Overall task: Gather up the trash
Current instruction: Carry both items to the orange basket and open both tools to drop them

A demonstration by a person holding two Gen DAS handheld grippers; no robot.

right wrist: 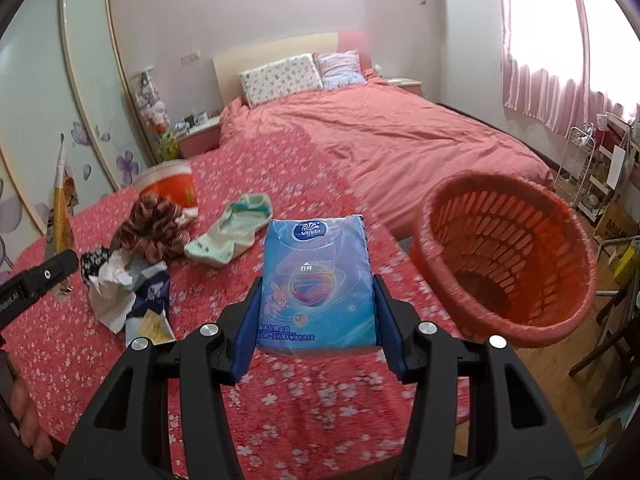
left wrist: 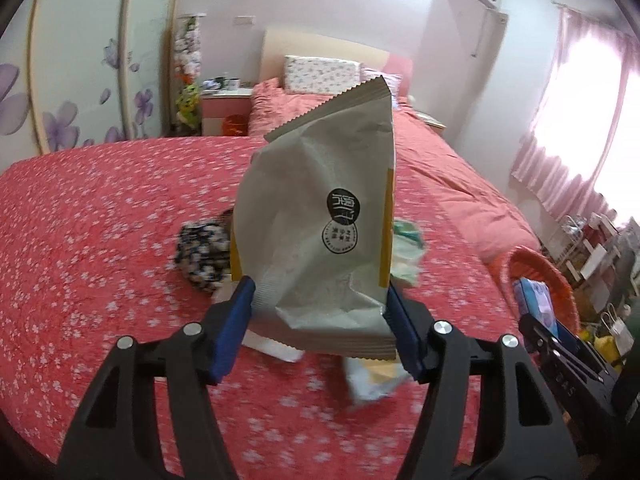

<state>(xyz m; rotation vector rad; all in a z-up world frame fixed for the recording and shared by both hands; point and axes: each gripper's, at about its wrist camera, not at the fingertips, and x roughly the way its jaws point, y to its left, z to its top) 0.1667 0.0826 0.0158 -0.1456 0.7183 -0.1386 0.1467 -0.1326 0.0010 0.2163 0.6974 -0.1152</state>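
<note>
In the left wrist view, the left gripper (left wrist: 320,312) fills the lower middle of the frame, its blue-padded fingers (left wrist: 234,322) clenched on the lower end of a crinkled pale grey snack wrapper with a yellow edge and round black logos (left wrist: 320,216), which stands upright above the red floral bedspread (left wrist: 100,220). Behind the wrapper at centre left lies a black-and-white patterned cloth bundle (left wrist: 200,256); a pale green cloth (left wrist: 408,252) peeks out on its right, and white paper scraps (left wrist: 372,380) lie below it. At the right edge an orange plastic mesh basket (left wrist: 556,280) shows. In the right wrist view, the right gripper (right wrist: 318,320) at lower centre has its fingers (right wrist: 248,328) closed on both sides of a blue plastic tissue pack (right wrist: 316,276), held over the bedspread (right wrist: 280,400). The basket (right wrist: 504,256) stands tilted at centre right, beside the bed's edge. At centre left lie crumpled white paper (right wrist: 112,292), a brown ruffled scrunchie (right wrist: 154,228), the green cloth (right wrist: 232,232) and an orange-and-white cup (right wrist: 172,188).
</note>
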